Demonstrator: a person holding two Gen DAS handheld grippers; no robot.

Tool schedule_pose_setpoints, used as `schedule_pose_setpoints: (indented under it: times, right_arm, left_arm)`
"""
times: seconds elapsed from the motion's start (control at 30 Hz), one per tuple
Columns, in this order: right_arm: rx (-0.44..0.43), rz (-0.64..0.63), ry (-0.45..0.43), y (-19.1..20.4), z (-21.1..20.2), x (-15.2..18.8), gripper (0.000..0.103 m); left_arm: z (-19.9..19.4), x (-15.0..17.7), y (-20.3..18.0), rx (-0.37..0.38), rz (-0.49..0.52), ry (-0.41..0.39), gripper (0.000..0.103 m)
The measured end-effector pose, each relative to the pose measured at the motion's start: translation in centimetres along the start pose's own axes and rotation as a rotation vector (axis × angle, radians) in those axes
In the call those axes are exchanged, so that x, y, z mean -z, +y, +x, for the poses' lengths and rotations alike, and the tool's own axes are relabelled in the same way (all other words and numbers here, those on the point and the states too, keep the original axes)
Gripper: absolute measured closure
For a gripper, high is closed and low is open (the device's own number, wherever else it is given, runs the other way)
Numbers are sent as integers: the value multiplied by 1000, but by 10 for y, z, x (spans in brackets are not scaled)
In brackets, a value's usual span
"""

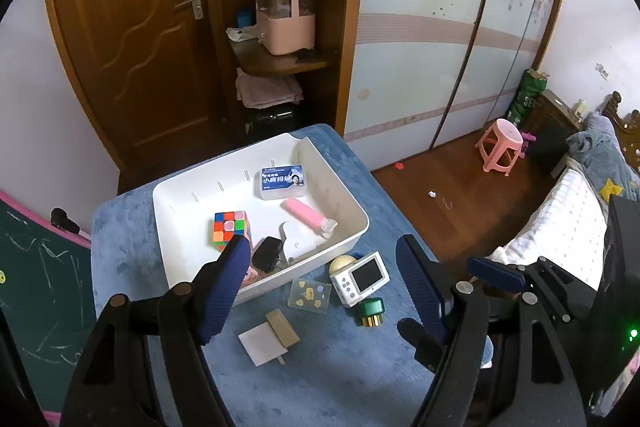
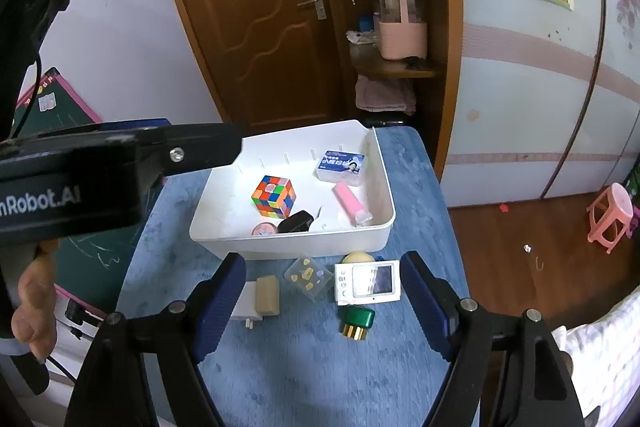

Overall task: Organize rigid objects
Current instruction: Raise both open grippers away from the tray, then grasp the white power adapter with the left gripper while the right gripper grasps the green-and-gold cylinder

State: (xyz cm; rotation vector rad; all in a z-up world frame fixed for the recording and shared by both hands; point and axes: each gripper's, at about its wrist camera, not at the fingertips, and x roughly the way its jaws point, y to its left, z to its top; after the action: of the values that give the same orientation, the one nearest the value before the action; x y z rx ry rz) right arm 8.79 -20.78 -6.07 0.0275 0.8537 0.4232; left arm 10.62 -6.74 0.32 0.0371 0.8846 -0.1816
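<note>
Both grippers, left (image 1: 322,293) and right (image 2: 322,301), stand wide and empty. Camera (image 2: 367,283), green brush (image 2: 357,321) and clear case (image 2: 307,277) lie beside the white bin (image 2: 288,241).

Right gripper (image 2: 323,301) hangs over the blue table (image 2: 420,187) with its jaws wide and nothing between them, and the left gripper (image 2: 120,163) pokes in from the left edge with a hand (image 2: 34,311) under it. The white bin (image 2: 384,183) has a cube (image 2: 274,195), a blue box (image 2: 340,167), a pink tube (image 2: 350,203), a black plug (image 2: 295,221) and a pink tin (image 2: 265,229) in it. In front of the bin on the table sit a tan block (image 2: 267,295) on a white adapter (image 2: 245,301), a clear case (image 2: 307,277), a white camera (image 2: 368,283) and a green brush (image 2: 356,322).
</note>
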Motion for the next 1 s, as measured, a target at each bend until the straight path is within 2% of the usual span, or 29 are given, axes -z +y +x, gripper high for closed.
schedule_pose_setpoints:
  times: [0.37, 0.53, 0.7, 1.0]
  right_arm:
    - [5, 27, 26, -17, -3, 20, 23]
    - [6, 51, 46, -31, 2, 30, 23]
    - [24, 65, 51, -46, 11, 41, 23]
    - [47, 94, 96, -70, 55, 67, 23]
  left_arm:
    - [-10, 17, -5, -14, -24, -20, 25]
    - [-3, 32, -2, -25, -36, 7, 25]
    - [16, 53, 5, -55, -26, 69, 25]
    - [76, 116, 31, -82, -24, 270, 25]
